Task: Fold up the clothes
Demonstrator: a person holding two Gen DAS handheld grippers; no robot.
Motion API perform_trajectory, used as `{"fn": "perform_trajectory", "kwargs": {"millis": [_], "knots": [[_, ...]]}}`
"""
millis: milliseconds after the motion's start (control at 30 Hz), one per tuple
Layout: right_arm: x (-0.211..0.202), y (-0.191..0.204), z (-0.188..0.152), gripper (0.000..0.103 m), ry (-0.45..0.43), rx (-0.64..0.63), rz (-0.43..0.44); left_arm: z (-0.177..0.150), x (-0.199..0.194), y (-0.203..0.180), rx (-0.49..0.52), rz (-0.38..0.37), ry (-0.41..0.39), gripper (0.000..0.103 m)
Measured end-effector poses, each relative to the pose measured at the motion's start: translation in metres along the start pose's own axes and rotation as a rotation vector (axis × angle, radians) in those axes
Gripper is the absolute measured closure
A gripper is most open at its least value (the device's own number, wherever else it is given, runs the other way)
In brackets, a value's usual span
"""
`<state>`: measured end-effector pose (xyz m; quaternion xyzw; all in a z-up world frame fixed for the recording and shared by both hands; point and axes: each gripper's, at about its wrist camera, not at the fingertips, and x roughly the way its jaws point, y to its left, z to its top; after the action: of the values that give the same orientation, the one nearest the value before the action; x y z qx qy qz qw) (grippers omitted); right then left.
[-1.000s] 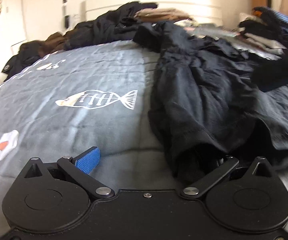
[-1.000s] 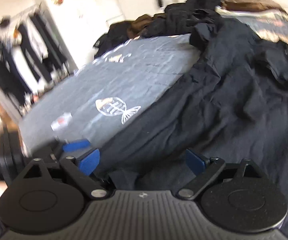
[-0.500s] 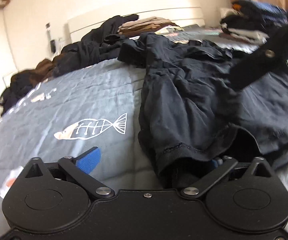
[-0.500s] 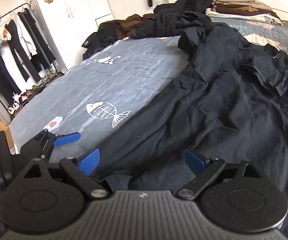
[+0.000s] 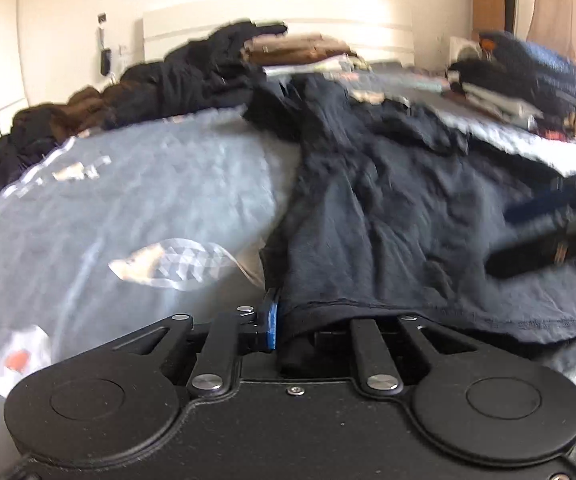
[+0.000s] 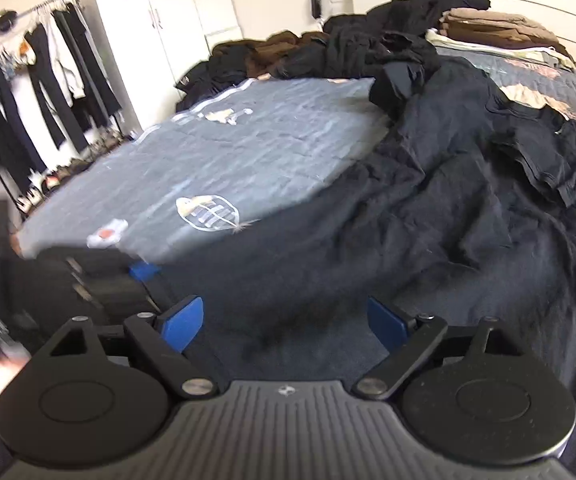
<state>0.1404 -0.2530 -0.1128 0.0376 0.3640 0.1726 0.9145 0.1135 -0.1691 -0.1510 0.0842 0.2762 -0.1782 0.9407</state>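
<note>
On the bed (image 6: 272, 152), black shirt (image 5: 388, 216) lies lengthwise toward headboard (image 5: 360, 36).

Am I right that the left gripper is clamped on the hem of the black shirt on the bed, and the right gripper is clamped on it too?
Not quite. The left gripper is shut on the black shirt at its hem, but the right gripper is open: the right wrist view shows its blue pads wide apart over the cloth, gripping nothing.

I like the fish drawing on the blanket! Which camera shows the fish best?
The right wrist view: the fish print on the grey bedspread is fairly sharp there, with its bones showing, though the black shirt covers its tail. The left wrist view shows the fish print larger, but smeared by motion blur.
</note>
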Motion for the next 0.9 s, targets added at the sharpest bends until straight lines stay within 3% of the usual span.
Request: {"fn": "perform_trajectory", "kwargs": {"millis": [100, 233, 300, 367, 433, 600, 700, 833, 900], "knots": [[0.0, 0.0, -0.003, 0.013, -0.012, -0.013, -0.02, 0.01, -0.008, 0.003, 0.033, 0.003, -0.018, 0.088], [0.008, -0.004, -0.007, 0.013, 0.007, -0.024, -0.034, 0.002, 0.005, 0.0, 0.13, 0.017, 0.071, 0.081], [0.016, -0.005, -0.011, 0.013, 0.047, -0.054, -0.073, -0.005, 0.006, 0.002, 0.182, 0.058, 0.085, 0.065], [0.024, -0.005, -0.015, 0.013, 0.085, -0.09, -0.116, -0.011, 0.006, 0.003, 0.233, 0.1, 0.086, 0.04], [0.029, -0.006, -0.019, 0.013, 0.116, -0.114, -0.141, -0.015, 0.002, 0.005, 0.269, 0.134, 0.063, 0.035], [0.034, -0.013, -0.025, 0.014, 0.15, -0.084, -0.14, -0.007, -0.008, 0.018, 0.199, 0.099, 0.023, 0.035], [0.035, -0.017, -0.027, 0.014, 0.156, -0.074, -0.144, 0.004, -0.019, 0.033, 0.077, 0.007, -0.01, 0.035], [0.036, -0.02, -0.026, 0.014, 0.159, -0.048, -0.137, 0.008, -0.011, 0.06, -0.121, -0.087, 0.031, 0.035], [0.037, -0.02, -0.027, 0.014, 0.164, -0.044, -0.136, 0.01, -0.008, 0.065, -0.163, -0.128, 0.026, 0.036]]}}
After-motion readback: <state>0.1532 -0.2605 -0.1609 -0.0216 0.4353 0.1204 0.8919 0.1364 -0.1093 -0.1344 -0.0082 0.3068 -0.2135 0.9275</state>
